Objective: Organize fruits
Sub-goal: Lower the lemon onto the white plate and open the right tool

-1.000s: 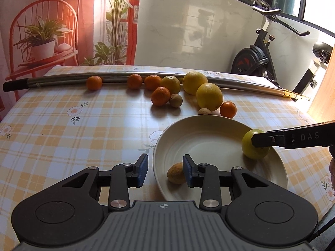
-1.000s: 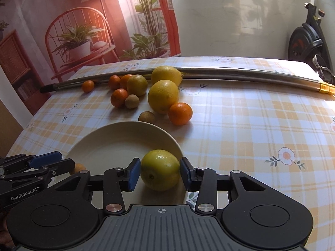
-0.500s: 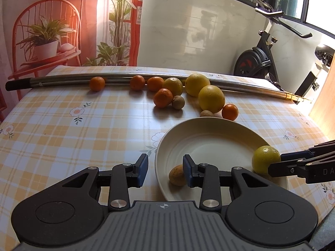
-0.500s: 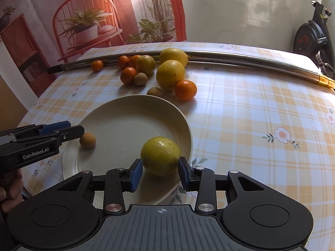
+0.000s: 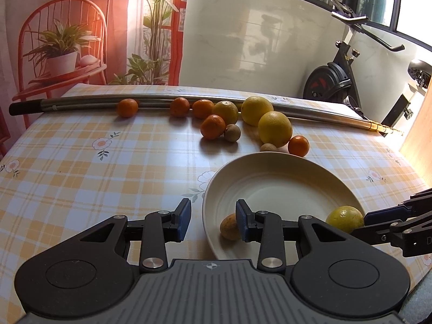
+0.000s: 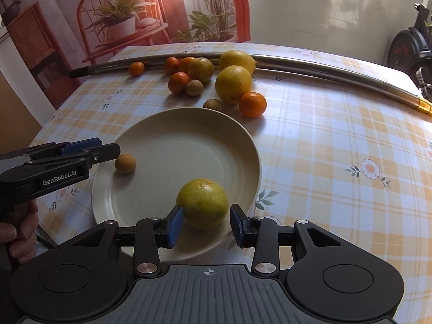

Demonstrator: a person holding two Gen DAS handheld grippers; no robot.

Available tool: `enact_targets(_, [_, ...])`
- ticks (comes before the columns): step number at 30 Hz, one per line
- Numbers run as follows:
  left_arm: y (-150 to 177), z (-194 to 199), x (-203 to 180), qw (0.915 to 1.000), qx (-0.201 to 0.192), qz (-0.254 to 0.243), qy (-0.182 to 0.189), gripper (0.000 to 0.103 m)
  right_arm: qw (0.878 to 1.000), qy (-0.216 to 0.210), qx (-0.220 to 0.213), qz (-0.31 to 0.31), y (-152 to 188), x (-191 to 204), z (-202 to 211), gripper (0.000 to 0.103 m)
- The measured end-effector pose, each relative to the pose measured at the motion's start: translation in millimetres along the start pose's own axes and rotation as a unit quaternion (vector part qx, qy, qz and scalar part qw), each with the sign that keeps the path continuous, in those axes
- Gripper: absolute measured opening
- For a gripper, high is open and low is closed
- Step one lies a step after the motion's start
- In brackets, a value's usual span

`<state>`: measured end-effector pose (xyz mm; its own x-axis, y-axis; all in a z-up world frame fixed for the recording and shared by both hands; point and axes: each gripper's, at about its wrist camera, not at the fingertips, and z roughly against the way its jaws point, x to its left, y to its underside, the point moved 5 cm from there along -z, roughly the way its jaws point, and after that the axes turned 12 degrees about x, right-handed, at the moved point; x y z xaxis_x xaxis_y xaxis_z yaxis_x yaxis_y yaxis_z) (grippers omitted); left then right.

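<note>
Yellow-green fruit [image 6: 202, 203] on plate [image 6: 243, 140], right gripper [image 6: 206, 225] jaws apart

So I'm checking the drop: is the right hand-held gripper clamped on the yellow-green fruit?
No, the right hand-held gripper is open, with gaps beside the yellow-green fruit resting on the plate.

A small brown fruit [image 5: 229, 226] in the plate [image 5: 280, 186] is partly covered by a finger of the left gripper [image 5: 213, 220] in the left wrist view, and the plate's near rim drops out of sight behind the gripper body. The right gripper [image 5: 378, 222] is cut off by the frame's right edge, hiding the far side of the yellow-green citrus [image 5: 344, 218]. In the right wrist view, the hand [image 6: 20, 229] on the left gripper's handle runs off the left edge. A second brown fruit [image 5: 268, 147] is half hidden behind the plate's far rim.
</note>
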<state>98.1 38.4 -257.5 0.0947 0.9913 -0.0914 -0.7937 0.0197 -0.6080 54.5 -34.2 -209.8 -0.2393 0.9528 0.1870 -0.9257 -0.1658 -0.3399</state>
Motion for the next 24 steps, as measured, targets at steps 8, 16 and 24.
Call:
enact_targets(8, [0, -1, 0, 1.0, 0.001, 0.003, 0.0, 0.038, 1.0, 0.003, -0.001, 0.006, -2, 1, 1, 0.037])
enact_targets(16, [0, -2, 0, 1.0, 0.005, 0.004, -0.001, 0.038, 1.0, 0.004, -0.012, 0.019, -7, 4, -8, 0.04])
enact_targets(24, [0, -3, 1, 1.0, 0.006, 0.005, -0.001, 0.038, 0.997, 0.045, -0.02, 0.065, -5, 18, -6, 0.037])
